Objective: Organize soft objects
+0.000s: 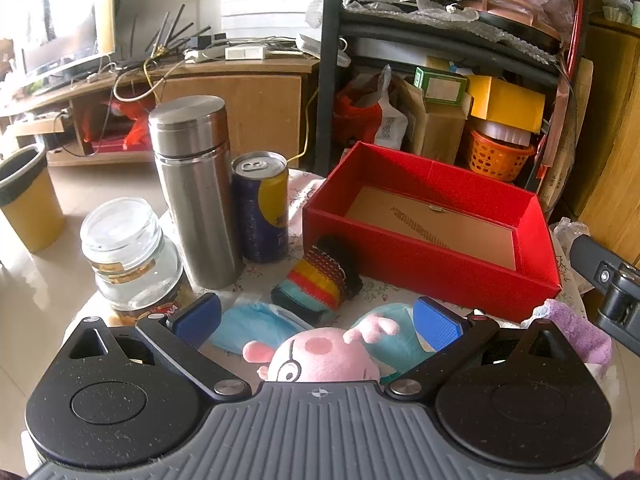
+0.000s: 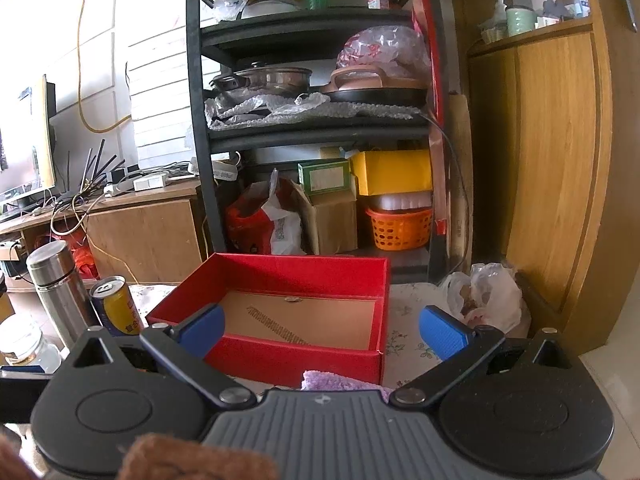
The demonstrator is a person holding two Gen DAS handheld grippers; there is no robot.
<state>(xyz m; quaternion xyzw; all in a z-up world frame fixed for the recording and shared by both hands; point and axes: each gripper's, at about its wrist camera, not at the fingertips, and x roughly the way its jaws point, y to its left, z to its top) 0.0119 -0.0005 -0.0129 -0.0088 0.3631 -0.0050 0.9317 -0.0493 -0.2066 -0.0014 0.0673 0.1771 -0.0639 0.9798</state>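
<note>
Between the open left hand-held gripper [image 1: 316, 320] fingers lies the pink plush [image 1: 320, 354].

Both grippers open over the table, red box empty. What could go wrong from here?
1. The left gripper straddles the pink plush, with a blue mask and striped sock close by; its jaws might catch one too.
2. The glass jar, steel flask and can stand just left; a sideways swing may topple them.
3. The purple plush sits nearly under the right gripper, largely hidden, so aiming is uncertain.
</note>
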